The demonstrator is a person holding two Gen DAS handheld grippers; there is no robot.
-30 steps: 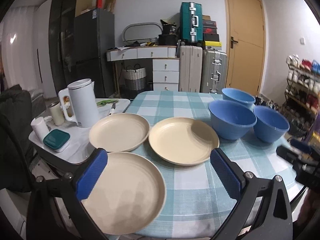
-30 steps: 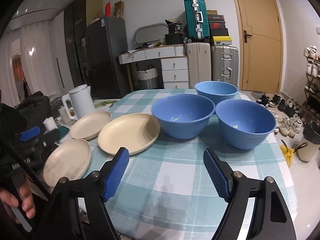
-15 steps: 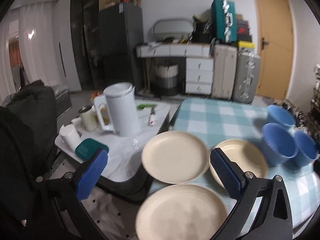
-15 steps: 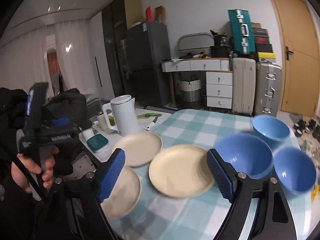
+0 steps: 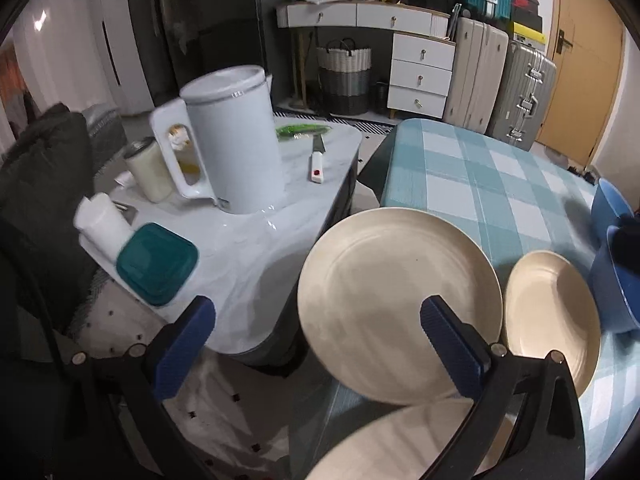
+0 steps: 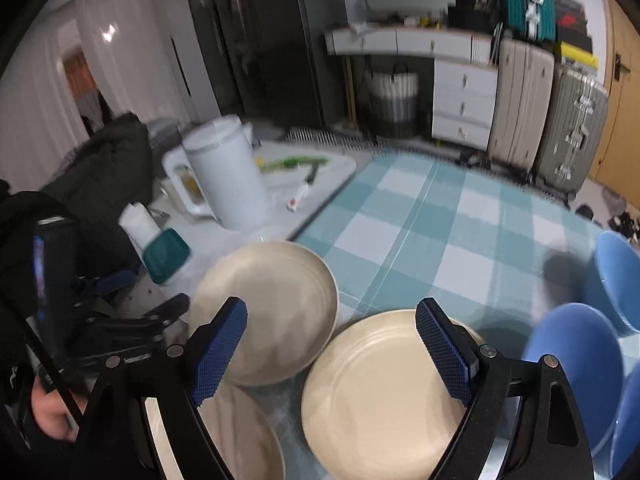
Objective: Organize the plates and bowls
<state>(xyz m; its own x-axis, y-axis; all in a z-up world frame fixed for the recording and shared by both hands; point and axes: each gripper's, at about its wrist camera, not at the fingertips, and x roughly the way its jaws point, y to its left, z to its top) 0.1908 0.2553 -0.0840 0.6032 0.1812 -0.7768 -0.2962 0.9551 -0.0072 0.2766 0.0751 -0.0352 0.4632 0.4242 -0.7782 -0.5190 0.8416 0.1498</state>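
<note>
Both grippers, left gripper [image 5: 316,344] and right gripper [image 6: 330,346], gape wide and empty; round cream plates [image 6: 384,392] lie flat just below, no long axis.

Black tongs [image 6: 332,350], blue textured pads [image 6: 218,346], possibly dark sleeve [image 6: 16,240]

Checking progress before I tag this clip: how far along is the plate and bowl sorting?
Nothing looks stacked yet. The three cream plates lie separately on the checked table, blue bowls apart. Left gripper and right gripper are open and empty above the plates. All stacking remains.
</note>
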